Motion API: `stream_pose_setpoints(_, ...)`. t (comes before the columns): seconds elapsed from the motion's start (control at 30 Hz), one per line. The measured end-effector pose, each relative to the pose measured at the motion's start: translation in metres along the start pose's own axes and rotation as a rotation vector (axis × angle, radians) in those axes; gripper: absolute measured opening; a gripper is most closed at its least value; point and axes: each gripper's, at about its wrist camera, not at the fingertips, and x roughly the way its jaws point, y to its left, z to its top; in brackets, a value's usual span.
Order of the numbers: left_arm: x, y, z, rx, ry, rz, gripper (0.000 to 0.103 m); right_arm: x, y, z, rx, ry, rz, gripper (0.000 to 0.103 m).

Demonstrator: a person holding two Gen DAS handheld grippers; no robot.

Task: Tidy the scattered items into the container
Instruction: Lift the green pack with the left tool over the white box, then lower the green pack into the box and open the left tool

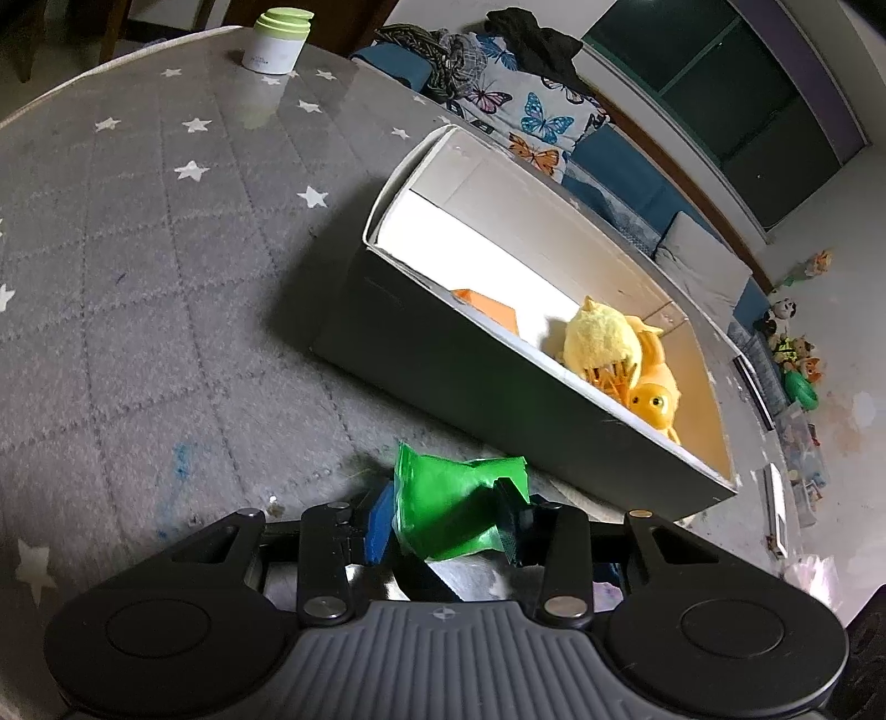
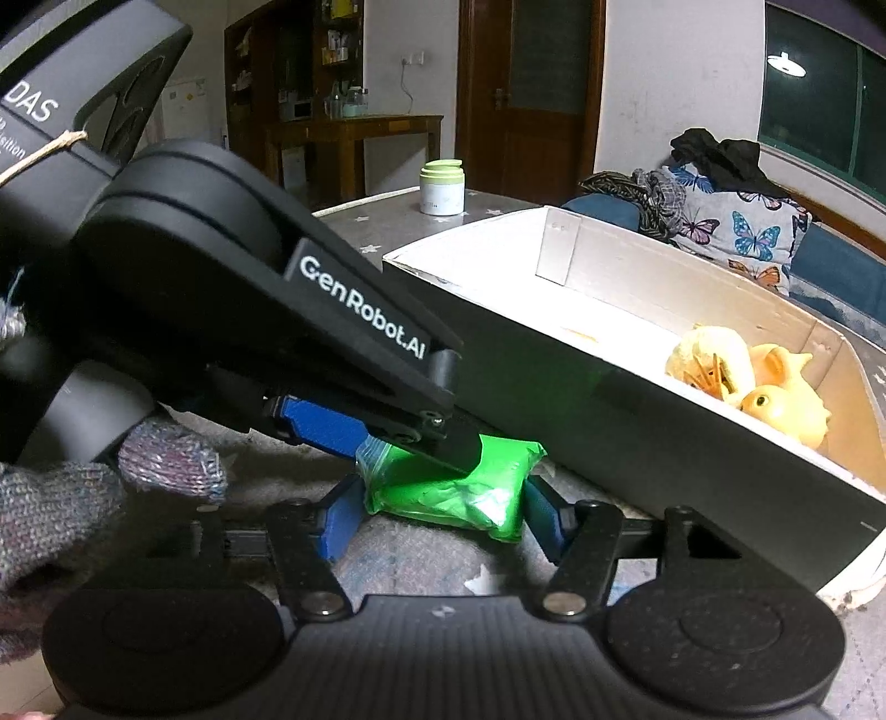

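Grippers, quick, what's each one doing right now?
Left gripper: closed on the green packet.
Right gripper: around the same green packet, pads at both ends; firm grip cannot be told.

Beyond my grey star-print tabletop (image 1: 138, 232) I see a blue sofa (image 1: 626, 149) under a dark window (image 1: 736, 94), a brown wooden door (image 2: 526, 94), white walls (image 2: 681, 72).

A white jar with a pale green ribbed lid (image 1: 275, 40) is seen standing on the grey star-patterned quilted tabletop (image 1: 138, 232), while a butterfly-printed cushion (image 2: 736, 230) is topped by crumpled black clothing (image 2: 714, 152) beyond it.
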Motion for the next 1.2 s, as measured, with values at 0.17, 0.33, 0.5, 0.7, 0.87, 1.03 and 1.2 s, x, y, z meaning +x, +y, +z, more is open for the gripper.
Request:
stream_pose_setpoints(0.17, -0.017, -0.012, 0.000, 0.024, -0.033, -0.027, 0.041, -0.016, -0.003, 0.005, 0.011, -0.043, 0.003, 0.063)
stream_pose_setpoints(0.33, -0.032, -0.028, 0.008, 0.055, -0.072, -0.063, 0.041, -0.036, -0.007, 0.014, 0.010, -0.103, -0.008, 0.063)
stream_pose_setpoints(0.5, -0.033, -0.044, 0.024, 0.088, -0.100, -0.072, 0.041, -0.047, -0.018, 0.025, 0.024, -0.162, -0.024, 0.063)
stream_pose_setpoints(0.7, -0.021, -0.061, 0.044, 0.121, -0.112, -0.070, 0.041, -0.041, -0.038, 0.037, 0.061, -0.195, -0.045, 0.063)
stream_pose_setpoints(0.87, -0.003, -0.073, 0.058, 0.150, -0.102, -0.068, 0.041, -0.033, -0.057, 0.043, 0.107, -0.203, -0.059, 0.063)
stream_pose_setpoints(1.03, 0.014, -0.077, 0.062, 0.163, -0.072, -0.072, 0.041, -0.024, -0.073, 0.041, 0.146, -0.187, -0.084, 0.063)
stream_pose_setpoints(1.2, 0.026, -0.077, 0.062, 0.169, -0.047, -0.079, 0.041, -0.018, -0.084, 0.035, 0.168, -0.167, -0.098, 0.063)
